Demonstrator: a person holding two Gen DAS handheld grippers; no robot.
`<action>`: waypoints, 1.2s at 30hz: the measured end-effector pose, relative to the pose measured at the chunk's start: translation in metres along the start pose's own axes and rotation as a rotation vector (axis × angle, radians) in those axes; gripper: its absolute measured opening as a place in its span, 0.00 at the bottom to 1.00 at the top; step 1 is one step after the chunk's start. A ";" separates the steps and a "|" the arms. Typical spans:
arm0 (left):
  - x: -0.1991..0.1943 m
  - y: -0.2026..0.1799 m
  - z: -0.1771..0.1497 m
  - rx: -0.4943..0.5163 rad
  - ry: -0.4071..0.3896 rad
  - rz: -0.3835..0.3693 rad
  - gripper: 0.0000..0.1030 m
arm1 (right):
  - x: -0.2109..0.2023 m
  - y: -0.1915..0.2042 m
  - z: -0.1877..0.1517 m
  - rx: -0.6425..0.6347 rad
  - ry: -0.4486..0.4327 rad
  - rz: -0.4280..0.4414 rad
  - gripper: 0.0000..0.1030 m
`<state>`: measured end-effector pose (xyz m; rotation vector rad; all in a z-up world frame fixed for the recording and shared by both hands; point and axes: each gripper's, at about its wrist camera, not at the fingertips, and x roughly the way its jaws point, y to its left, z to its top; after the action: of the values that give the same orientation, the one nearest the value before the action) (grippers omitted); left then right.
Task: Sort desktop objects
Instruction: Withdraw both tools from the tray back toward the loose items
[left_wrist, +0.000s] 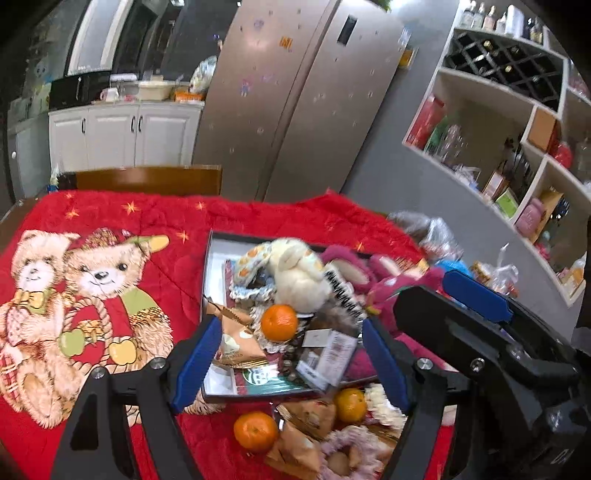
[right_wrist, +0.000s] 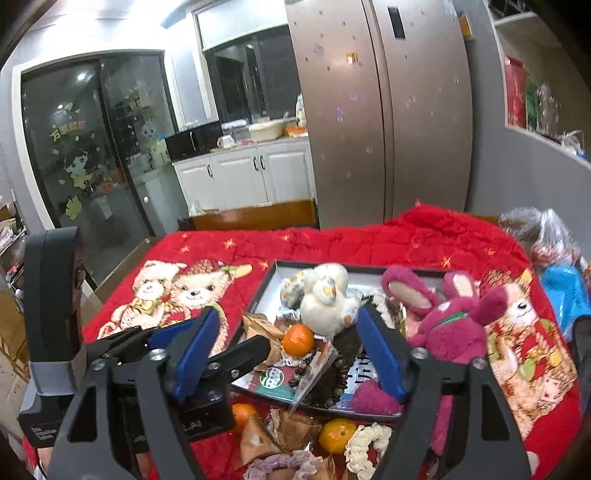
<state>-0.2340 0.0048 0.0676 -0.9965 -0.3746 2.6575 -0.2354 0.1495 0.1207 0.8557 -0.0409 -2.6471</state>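
Here the sorting stands part done, by the look of it. The dark-rimmed tray (left_wrist: 205, 280) on the red bear blanket (left_wrist: 110, 221) already carries a heap: a cream plush (right_wrist: 325, 295), a magenta plush (right_wrist: 454, 325) lying across its right rim, one tangerine (left_wrist: 279, 322), a comb, snack packets and cards. Outside the near rim you have yet to deal with two tangerines (left_wrist: 255, 431) (left_wrist: 351, 405), brown snack packets (left_wrist: 306, 413), a cream scrunchie (right_wrist: 367, 443) and a mauve one (right_wrist: 280, 463).

Your left gripper (left_wrist: 286, 363) hangs over the tray's near half, blue pads spread wide, gripping nothing; whether a pad brushes the snack packet beside it cannot be told. Your right gripper (right_wrist: 291, 354) is likewise splayed wide and empty, poised above the tray with the cream plush and the tray's tangerine framed between its pads.
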 end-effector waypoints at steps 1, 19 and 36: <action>-0.010 -0.004 -0.001 0.005 -0.016 0.002 0.84 | -0.009 0.003 0.001 -0.011 -0.013 -0.003 0.88; -0.115 -0.042 -0.052 0.078 -0.189 0.101 1.00 | -0.139 0.033 -0.039 -0.047 -0.144 -0.037 1.00; -0.096 -0.048 -0.117 0.251 -0.137 0.212 1.00 | -0.160 -0.008 -0.104 -0.010 -0.133 -0.053 1.00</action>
<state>-0.0781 0.0327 0.0555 -0.8197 0.0427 2.8784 -0.0578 0.2201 0.1241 0.6854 -0.0386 -2.7473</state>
